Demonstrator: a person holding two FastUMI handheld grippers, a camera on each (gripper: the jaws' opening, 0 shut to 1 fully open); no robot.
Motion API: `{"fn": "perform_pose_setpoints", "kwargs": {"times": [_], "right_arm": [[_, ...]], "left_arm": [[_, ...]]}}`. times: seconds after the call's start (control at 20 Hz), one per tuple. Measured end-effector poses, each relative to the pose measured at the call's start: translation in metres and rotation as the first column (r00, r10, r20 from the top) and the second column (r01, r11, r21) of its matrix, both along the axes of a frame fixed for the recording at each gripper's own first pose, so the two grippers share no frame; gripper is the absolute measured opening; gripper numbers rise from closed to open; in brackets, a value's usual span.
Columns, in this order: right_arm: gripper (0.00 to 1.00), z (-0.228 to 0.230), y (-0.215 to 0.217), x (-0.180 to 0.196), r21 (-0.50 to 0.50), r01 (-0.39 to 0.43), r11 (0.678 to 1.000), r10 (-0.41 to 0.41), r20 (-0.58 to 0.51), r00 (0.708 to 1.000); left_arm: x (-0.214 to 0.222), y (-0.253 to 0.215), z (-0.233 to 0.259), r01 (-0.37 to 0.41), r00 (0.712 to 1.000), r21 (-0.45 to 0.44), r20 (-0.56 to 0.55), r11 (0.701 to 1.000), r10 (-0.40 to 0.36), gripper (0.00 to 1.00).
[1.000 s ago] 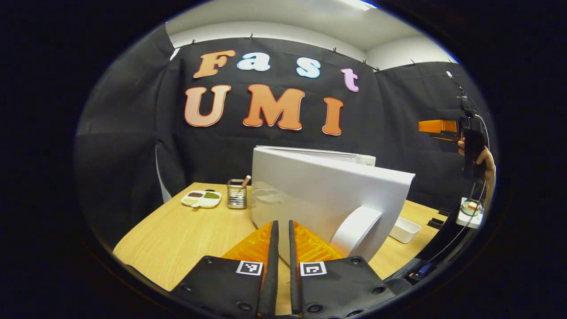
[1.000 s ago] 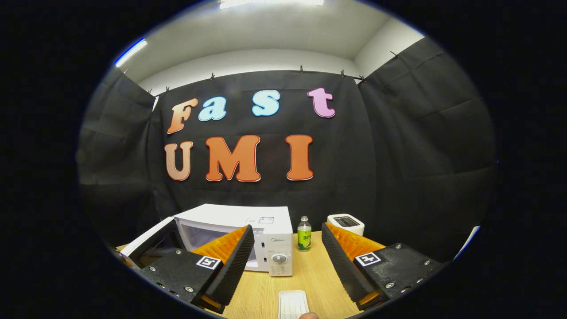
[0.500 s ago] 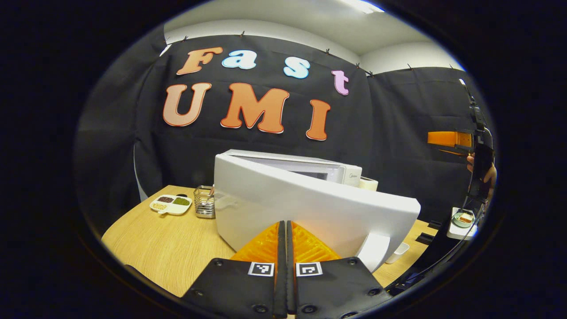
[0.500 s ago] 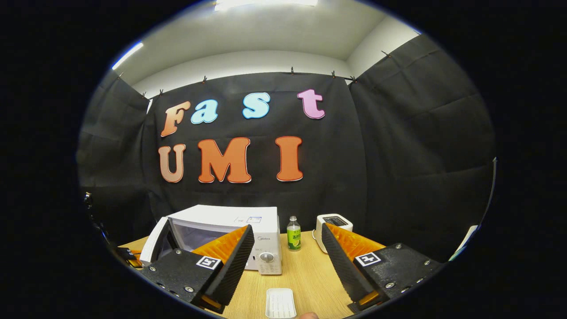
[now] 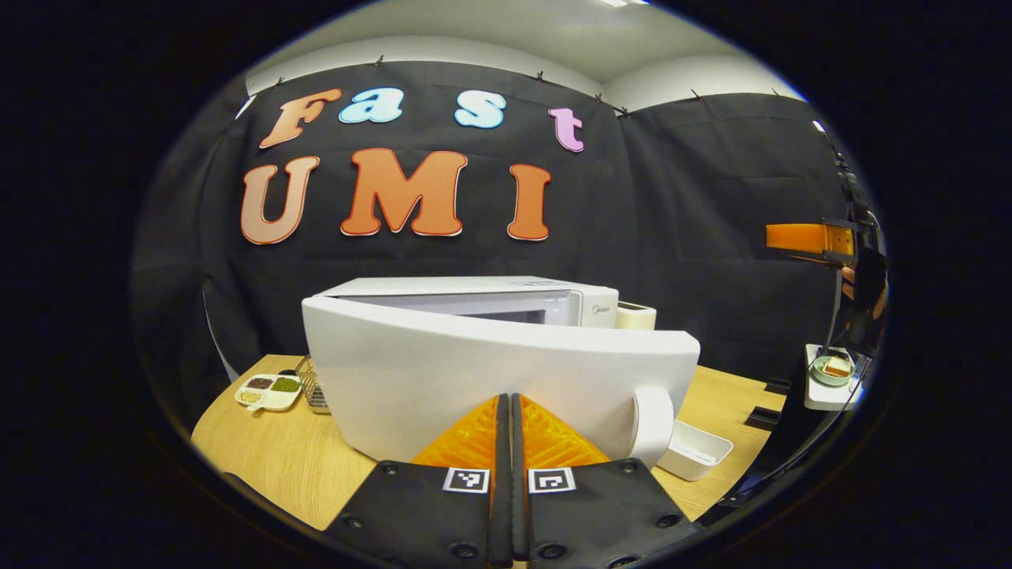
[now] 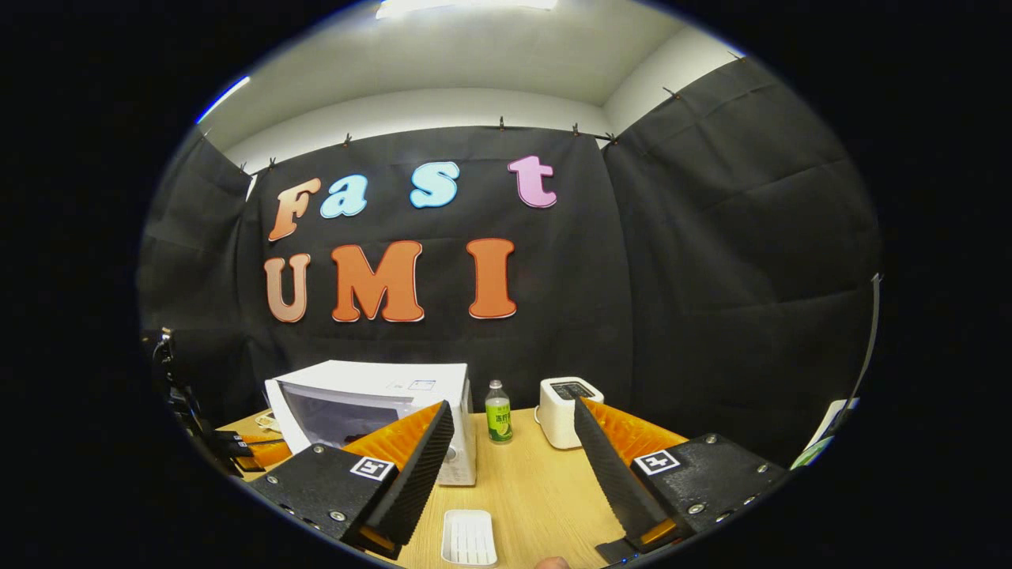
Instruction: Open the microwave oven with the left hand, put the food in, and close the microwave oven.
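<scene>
Nothing legible coming through.
- Microwave oven: small brand mark sitting on front upper corner, too small to read; sticker on top blurring out.
- Green bottle: label print showing, too tiny to make out.
- Left gripper, right gripper: carrying square black-and-white coded markers, no letters or numbers.

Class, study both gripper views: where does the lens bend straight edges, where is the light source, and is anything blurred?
Left gripper view: the microwave door bows into a curve, plain fisheye distortion; everything looks sharp. Right gripper view: a ceiling light glares at the top and the wooden table is evenly lit; the bottle is too small for detail.
</scene>
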State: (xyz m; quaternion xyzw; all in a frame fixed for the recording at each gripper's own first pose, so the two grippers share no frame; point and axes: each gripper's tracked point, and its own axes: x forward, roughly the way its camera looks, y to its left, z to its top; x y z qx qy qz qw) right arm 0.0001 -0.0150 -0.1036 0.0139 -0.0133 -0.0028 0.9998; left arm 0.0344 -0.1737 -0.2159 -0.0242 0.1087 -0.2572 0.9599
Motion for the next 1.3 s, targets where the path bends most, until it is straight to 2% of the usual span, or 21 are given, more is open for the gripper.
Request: {"fn": "perform_pose_setpoints", "kwargs": {"times": [0.45,0.8,0.95,1.1,1.15,1.2,1.3], "right_arm": [[0.95,-0.026,-0.035,0.019,-0.013,0.054,0.998,-0.054,-0.032,0.998],[0.95,-0.046,-0.043,0.037,0.002,0.056,0.998,-0.056,-0.066,0.996],[0.95,-0.055,-0.044,0.044,0.000,0.060,0.998,-0.060,-0.077,0.995],[0.95,-0.062,-0.040,0.050,-0.008,0.060,0.998,-0.060,-0.091,0.994],[0.95,-0.064,-0.039,0.052,-0.010,0.058,0.998,-0.058,-0.099,0.993],[0.95,-0.066,-0.035,0.052,-0.013,0.052,0.999,-0.053,-0.104,0.993],[0.95,-0.065,-0.031,0.051,-0.013,0.048,0.999,-0.049,-0.116,0.992]], "left_arm": [[0.062,-0.050,-0.018,-0.014,1.000,0.023,-0.023,1.000,0.014,0.04],[0.110,-0.066,-0.041,-0.089,0.996,0.090,-0.020,0.992,0.091,0.05],[0.116,-0.068,-0.040,-0.117,0.993,0.047,-0.025,0.992,0.119,0.04],[0.119,-0.069,-0.039,-0.132,0.991,0.092,0.005,0.987,0.132,0.04],[0.120,-0.067,-0.046,-0.141,0.989,0.115,-0.036,0.983,0.146,0.04],[0.119,-0.069,-0.040,-0.140,0.990,0.082,-0.008,0.987,0.142,0.07],[0.117,-0.073,-0.042,-0.113,0.993,0.083,-0.026,0.990,0.116,0.04]]}}
